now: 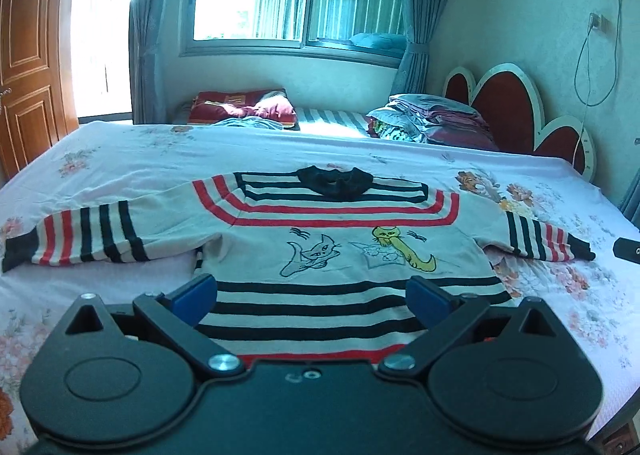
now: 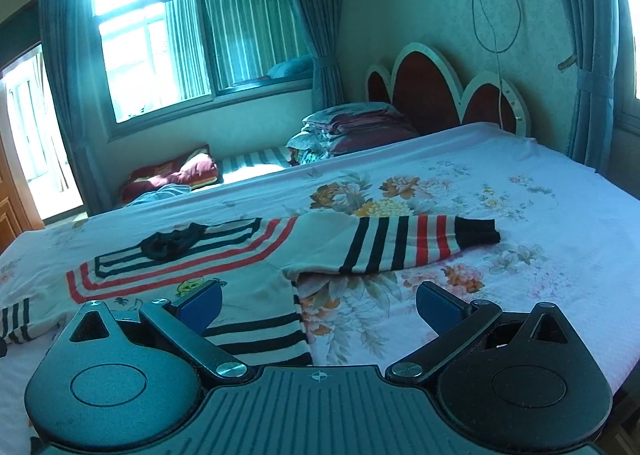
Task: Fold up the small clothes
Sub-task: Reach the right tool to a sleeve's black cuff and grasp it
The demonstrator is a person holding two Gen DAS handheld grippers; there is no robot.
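- Your left gripper (image 1: 314, 305) is wide open over the sweater's (image 1: 320, 255) bottom stripes.
- Your right gripper (image 2: 318, 309) is wide open at its right edge.

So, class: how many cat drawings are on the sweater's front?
2: a blue-outlined cat left of centre and a yellow cat to its right. Folds may hide more.

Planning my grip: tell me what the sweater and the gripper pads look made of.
Sweater: looks like soft matte knit, with ribbed striped cuffs and a limp drape. Left gripper pads: smooth blue, probably rubber or plastic, on black plastic-looking arms.
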